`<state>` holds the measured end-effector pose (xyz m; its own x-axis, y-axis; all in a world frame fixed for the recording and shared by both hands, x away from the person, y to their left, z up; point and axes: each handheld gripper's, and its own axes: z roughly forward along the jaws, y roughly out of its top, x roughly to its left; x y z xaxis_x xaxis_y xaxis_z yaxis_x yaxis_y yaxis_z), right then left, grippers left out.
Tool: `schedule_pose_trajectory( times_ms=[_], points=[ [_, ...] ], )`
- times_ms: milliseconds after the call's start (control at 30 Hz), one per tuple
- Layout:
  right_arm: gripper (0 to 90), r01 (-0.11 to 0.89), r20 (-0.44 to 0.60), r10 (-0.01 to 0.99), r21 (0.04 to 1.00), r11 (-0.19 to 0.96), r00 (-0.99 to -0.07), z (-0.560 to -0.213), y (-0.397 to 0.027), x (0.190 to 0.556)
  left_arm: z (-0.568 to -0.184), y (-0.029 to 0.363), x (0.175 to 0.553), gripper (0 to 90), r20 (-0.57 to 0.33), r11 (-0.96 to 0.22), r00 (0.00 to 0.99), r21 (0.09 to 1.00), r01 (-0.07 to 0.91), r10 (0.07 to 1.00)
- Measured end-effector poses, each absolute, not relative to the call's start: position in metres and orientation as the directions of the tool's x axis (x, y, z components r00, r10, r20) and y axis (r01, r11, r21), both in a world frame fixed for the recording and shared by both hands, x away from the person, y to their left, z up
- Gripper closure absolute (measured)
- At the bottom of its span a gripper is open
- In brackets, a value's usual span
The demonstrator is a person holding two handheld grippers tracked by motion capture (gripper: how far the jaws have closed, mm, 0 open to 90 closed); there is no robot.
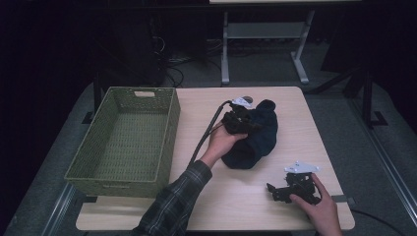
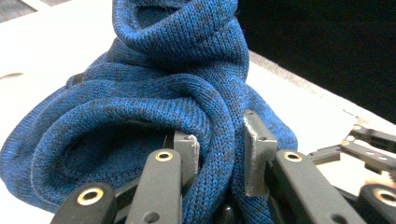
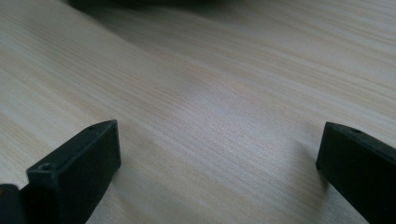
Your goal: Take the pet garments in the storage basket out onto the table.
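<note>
Knitwear is the work in hand: a dark blue knitted garment [image 1: 255,135] lies bunched on the middle of the tabletop [image 1: 295,113], to the right of a green woven basket [image 1: 125,142] that stands at the tabletop's left edge. The basket holds nothing that can be seen.

In the high view the left tongs [image 1: 241,119] sit on the garment's near-left side. The left gripper view shows their grey pads [image 2: 254,154] pressing a thick fold of the blue knit from both sides, so the left tongs are pinching the garment. The garment looks to rest on the wood, not lifted.

The right tongs [image 1: 282,191] rest low near the front right corner, well apart from the garment. In the right gripper view their black jaws stand spread wide over bare wood, with nothing between them.

As a judgement, the grasp is made and little else: the garment has yet to be raised and carried, most likely across to the basket, and released there. The right hand has no share in it so far.
</note>
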<state>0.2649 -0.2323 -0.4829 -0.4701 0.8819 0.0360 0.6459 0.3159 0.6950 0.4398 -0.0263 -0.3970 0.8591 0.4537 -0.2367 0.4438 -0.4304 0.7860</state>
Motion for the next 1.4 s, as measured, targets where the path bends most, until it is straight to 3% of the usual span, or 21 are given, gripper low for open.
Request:
schedule_pose_trajectory(
  times_ms=[233,367,700,800,1400],
  points=[
    [0.0,0.642,0.032,0.881,0.697,0.319,-0.472,-0.483,-0.233,0.265,-0.426,-0.050,0.445,70.4,-0.231,-0.476,0.854,0.748,0.462,0.466],
    [0.0,0.645,0.034,0.881,0.695,0.318,-0.472,-0.483,-0.232,0.265,-0.433,-0.054,0.446,64.4,-0.202,-0.500,0.857,0.739,0.451,0.475],
    [0.0,0.642,0.031,0.881,0.697,0.320,-0.473,-0.483,-0.233,0.265,-0.422,-0.044,0.439,22.5,-0.117,-0.547,0.867,0.733,0.405,0.485],
    [0.0,0.641,0.031,0.880,0.697,0.321,-0.473,-0.483,-0.233,0.265,-0.415,-0.035,0.437,16.3,-0.129,-0.537,0.868,0.739,0.407,0.480],
    [0.0,0.646,0.034,0.881,0.694,0.318,-0.471,-0.483,-0.232,0.265,-0.395,0.028,0.406,13.4,-0.099,-0.489,0.857,0.785,0.380,0.506]
  ],
)
